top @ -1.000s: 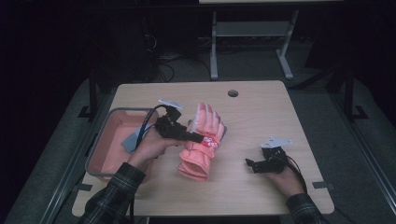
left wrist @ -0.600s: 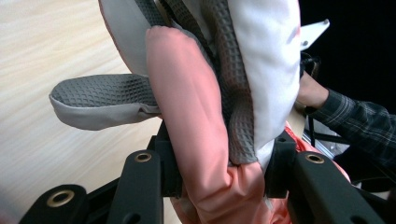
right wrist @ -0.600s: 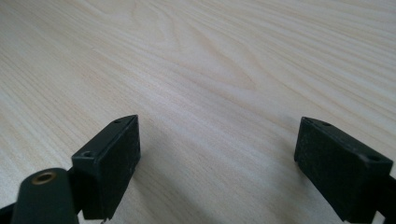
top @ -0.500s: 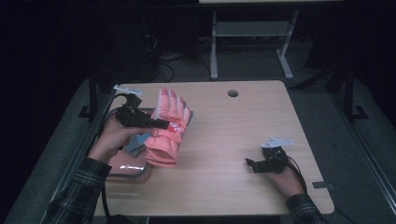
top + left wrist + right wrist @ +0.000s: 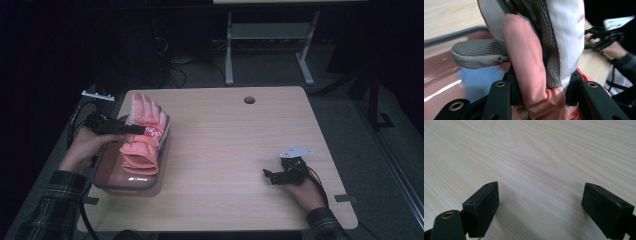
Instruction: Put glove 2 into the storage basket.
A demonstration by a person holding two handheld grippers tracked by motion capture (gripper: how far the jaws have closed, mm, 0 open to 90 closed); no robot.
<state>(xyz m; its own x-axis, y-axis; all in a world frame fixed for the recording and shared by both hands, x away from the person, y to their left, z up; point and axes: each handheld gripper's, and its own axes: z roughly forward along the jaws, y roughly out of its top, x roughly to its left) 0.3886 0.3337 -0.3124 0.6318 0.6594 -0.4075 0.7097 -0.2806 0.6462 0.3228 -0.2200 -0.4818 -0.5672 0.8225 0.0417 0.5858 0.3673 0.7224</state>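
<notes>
The counter (image 5: 220, 150) lies bare between the pink tray (image 5: 150, 184) at its left edge and the right tool (image 5: 272, 176). A pink glove (image 5: 142, 137) overhangs the tray, crowding its opening.

This looks like a lab or recording room rather than a home. A bare pale wooden counter (image 5: 225, 150) with a round cable hole (image 5: 249, 100) stands on grey carpet in a darkened room. Behind it, loose black cables (image 5: 172, 65) lie beside a grey metal-framed stand (image 5: 270, 45).
</notes>
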